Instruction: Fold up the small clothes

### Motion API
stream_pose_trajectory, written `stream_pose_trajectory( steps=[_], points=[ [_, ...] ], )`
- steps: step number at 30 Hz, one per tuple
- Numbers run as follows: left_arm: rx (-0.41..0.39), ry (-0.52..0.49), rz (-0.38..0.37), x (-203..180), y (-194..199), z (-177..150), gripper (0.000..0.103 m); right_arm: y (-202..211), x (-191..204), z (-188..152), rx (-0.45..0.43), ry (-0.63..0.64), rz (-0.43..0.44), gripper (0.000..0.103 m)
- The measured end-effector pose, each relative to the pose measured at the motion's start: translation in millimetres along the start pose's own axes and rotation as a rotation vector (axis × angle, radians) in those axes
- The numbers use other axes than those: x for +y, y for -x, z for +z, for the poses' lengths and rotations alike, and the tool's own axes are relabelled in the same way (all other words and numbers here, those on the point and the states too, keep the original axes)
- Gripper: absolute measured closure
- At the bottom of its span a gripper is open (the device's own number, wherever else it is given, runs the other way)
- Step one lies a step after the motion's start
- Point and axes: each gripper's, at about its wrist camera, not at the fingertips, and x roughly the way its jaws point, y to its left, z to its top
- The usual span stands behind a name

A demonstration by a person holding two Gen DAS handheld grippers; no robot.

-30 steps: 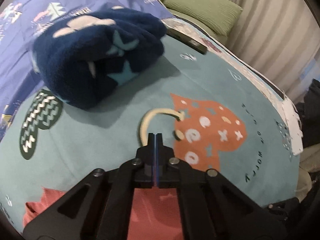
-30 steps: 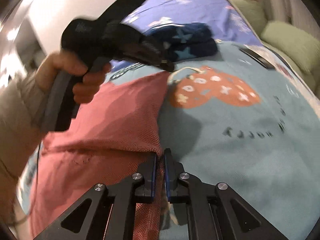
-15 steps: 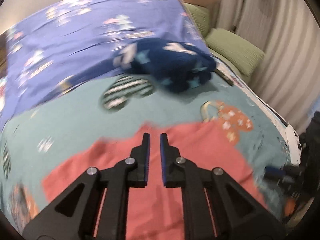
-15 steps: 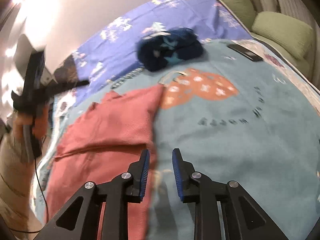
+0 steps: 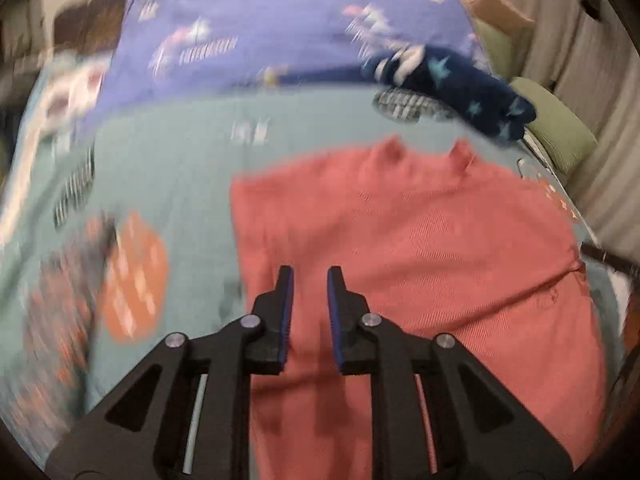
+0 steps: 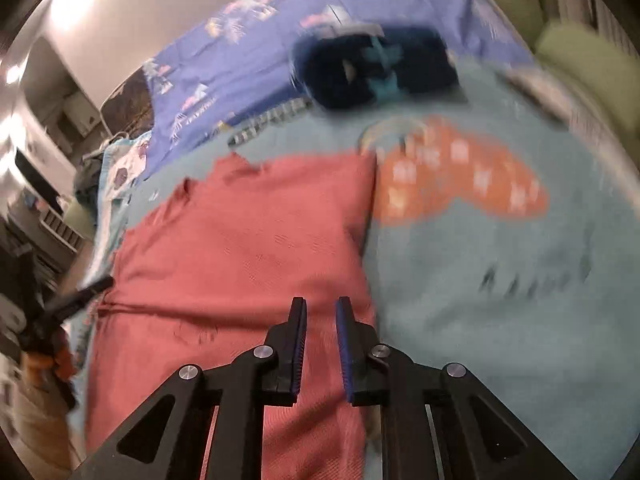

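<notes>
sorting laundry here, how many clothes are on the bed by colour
red: 1, the red garment spread flat
dark blue: 1, the navy star-print bundle behind it
total: 2

Left gripper (image 5: 308,276): two matte black fingers, each tapering to a narrow tip, with a blue ribbed pad on the inner face. Each finger joins black linkage arms with triangular cut-outs, fastened by two round silver screws per side. A pale rod shows in a slot at 7 o'clock and another at 5 o'clock of the frame

Right gripper (image 6: 321,308): identical build, with black fingers, blue ribbed pads, silver screws and cut-out linkage arms. In the right wrist view, at 9 o'clock, the other black tool appears blurred, with a beige sleeve (image 6: 38,420) below it at 8 o'clock
</notes>
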Motion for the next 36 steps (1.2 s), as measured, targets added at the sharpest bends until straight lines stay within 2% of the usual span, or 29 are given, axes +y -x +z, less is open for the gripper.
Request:
stream_pose_trajectory(
  steps=[1, 2, 3, 4, 5, 8, 9, 11, 12, 14, 15, 16, 17, 18, 19, 20, 21, 23, 24, 26, 27, 30, 32, 34, 36],
  points=[
    [-0.010, -0.022, 0.024, -2.5, -1.1, 9.2, 0.068, -0.4, 3.3, 15.4, -0.004, 0.022, 0.014, 0.085],
    [-0.012, -0.043, 0.040, -3.5, -5.9, 21.4, 0.062, -4.3, 4.0, 27.8, 0.007, 0.031, 0.041, 0.081],
    [-0.015, -0.057, 0.050, -2.3, -12.6, 33.0, 0.053, -10.5, 3.0, 39.6, 0.023, 0.034, 0.067, 0.073],
    [-0.014, -0.062, 0.061, -0.2, -19.5, 41.6, 0.050, -20.2, -1.5, 56.0, 0.046, 0.030, 0.094, 0.069],
    [-0.005, -0.060, 0.071, 4.8, -27.2, 49.2, 0.050, -25.3, -5.0, 64.8, 0.053, 0.022, 0.098, 0.062],
    [0.053, -0.040, 0.034, 23.5, -59.6, 69.7, 0.049, -51.3, -23.2, 96.1, 0.072, -0.004, 0.107, 0.056],
    [0.074, -0.042, 0.033, 29.9, -67.9, 69.8, 0.049, -65.2, -30.3, 104.2, 0.113, 0.004, 0.131, 0.051],
    [0.119, -0.040, 0.035, 40.8, -81.6, 70.1, 0.049, -81.4, -43.0, 108.0, 0.166, -0.012, 0.126, 0.050],
    [0.141, -0.016, 0.007, 50.0, -86.8, 66.0, 0.049, -89.5, -51.3, 105.9, 0.193, -0.037, 0.128, 0.050],
    [0.154, 0.050, -0.092, 64.4, -91.8, 56.8, 0.049, -98.7, -64.9, 94.5, 0.226, -0.096, 0.216, 0.050],
    [0.148, 0.090, -0.147, 70.9, -93.8, 52.0, 0.049, -98.9, -68.3, 88.3, 0.216, -0.118, 0.261, 0.047],
    [0.131, 0.107, -0.169, 72.6, -93.5, 49.9, 0.050, -99.1, -70.4, 84.3, 0.194, -0.137, 0.306, 0.046],
    [0.110, 0.113, -0.197, 72.8, -92.6, 47.9, 0.052, -100.8, -69.7, 82.4, 0.179, -0.145, 0.349, 0.045],
    [0.092, 0.115, -0.249, 69.3, -92.0, 45.4, 0.080, -104.2, -66.6, 82.2, 0.179, -0.143, 0.378, 0.046],
    [0.094, 0.128, -0.283, 66.9, -93.6, 44.1, 0.096, -110.1, -59.3, 82.9, 0.177, -0.130, 0.381, 0.063],
    [0.091, 0.139, -0.291, 63.0, -94.7, 43.0, 0.096, -114.3, -52.8, 84.2, 0.183, -0.112, 0.355, 0.099],
    [0.060, 0.119, -0.255, 54.9, -90.6, 41.2, 0.097, -117.9, -47.0, 84.4, 0.183, -0.106, 0.319, 0.098],
    [0.004, 0.099, -0.181, 49.4, -81.1, 40.1, 0.097, -109.9, -45.7, 84.7, 0.131, -0.136, 0.280, 0.098],
    [-0.035, 0.123, -0.162, 53.5, -72.5, 38.9, 0.097, -97.7, -48.3, 84.1, 0.080, -0.150, 0.272, 0.099],
    [-0.079, 0.187, -0.172, 65.6, -59.9, 33.2, 0.097, -82.4, -56.3, 81.5, 0.032, -0.175, 0.279, 0.099],
    [-0.072, 0.192, -0.175, 68.4, -60.5, 29.0, 0.097, -79.9, -59.8, 79.8, 0.028, -0.177, 0.268, 0.099],
    [-0.014, 0.155, -0.119, 59.9, -74.4, 20.4, 0.096, -94.1, -63.8, 74.9, 0.070, -0.181, 0.174, 0.099],
    [-0.031, 0.163, -0.111, 59.6, -69.6, 21.9, 0.096, -95.0, -65.8, 73.3, 0.062, -0.196, 0.186, 0.097],
    [-0.053, 0.186, -0.112, 63.3, -62.5, 25.9, 0.092, -85.0, -68.6, 76.2, 0.032, -0.194, 0.165, 0.092],
    [-0.068, 0.177, -0.079, 67.6, -49.4, 31.6, 0.088, -73.9, -64.2, 85.1, -0.004, -0.150, 0.082, 0.071]
  ],
)
